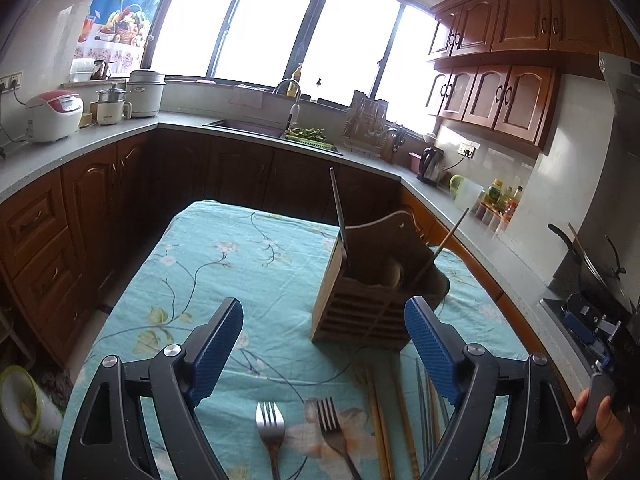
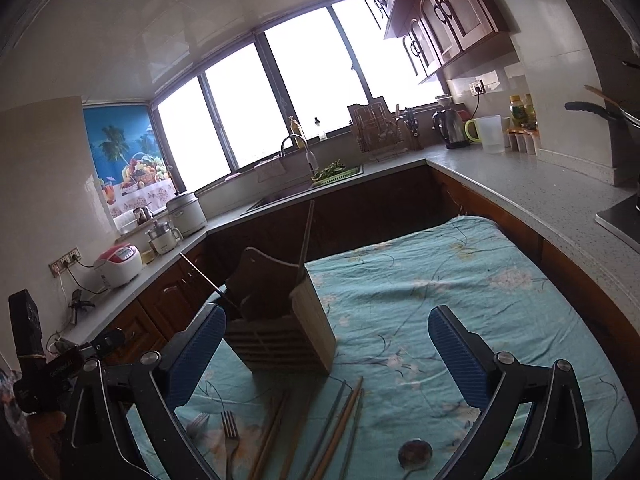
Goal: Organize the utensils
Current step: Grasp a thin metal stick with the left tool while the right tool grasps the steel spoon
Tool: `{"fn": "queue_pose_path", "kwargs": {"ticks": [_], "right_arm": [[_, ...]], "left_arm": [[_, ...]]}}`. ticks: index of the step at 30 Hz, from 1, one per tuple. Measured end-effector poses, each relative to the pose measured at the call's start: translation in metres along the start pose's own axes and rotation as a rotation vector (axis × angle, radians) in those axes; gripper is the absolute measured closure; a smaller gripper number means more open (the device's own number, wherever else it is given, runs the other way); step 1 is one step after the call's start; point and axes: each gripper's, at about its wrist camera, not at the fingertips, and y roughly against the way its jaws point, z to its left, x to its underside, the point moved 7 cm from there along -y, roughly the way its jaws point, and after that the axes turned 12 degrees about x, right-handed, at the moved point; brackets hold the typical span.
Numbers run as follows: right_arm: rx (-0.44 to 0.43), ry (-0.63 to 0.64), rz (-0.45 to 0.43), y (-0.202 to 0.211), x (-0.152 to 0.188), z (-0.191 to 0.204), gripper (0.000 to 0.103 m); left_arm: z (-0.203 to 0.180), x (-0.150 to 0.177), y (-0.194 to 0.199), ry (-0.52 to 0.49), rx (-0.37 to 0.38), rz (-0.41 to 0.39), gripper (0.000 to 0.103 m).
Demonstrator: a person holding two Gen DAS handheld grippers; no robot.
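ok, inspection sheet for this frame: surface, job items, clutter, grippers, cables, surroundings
Surface: table under a teal floral cloth.
Job's things: wooden utensil holder upright, two chopsticks and a spoon already in it; two forks, loose chopsticks and a spoon lying in front of it.
Clutter: nothing seen on the table.
Grippers: left gripper and right gripper both open and empty, above the loose utensils.
Cables: none on the table; a cord at the rice cooker.
Surroundings: kitchen counter, sink, kettle, bright windows.
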Motion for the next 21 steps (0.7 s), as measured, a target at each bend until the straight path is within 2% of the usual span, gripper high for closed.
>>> {"fn": "queue_pose_path", "kwargs": {"ticks": [7,13,21], "right_arm": [[0.036,0.001,0.078,0.006,0.045,-0.021,0.001],[0.062,-0.011,0.150,0.000,0.082,-0.035,0.001],[0.075,-0.014,0.226,-0.015,0.100,-0.047,0.001]], "left_arm": [[0.005,0.025,0.010,0.040,0.004,0.061,0.020],[0.006,0.051,-0.001,0.058,0.010,0.125,0.020],[0.003,0.061,-0.022,0.030,-0.014,0.214,0.021]]}}
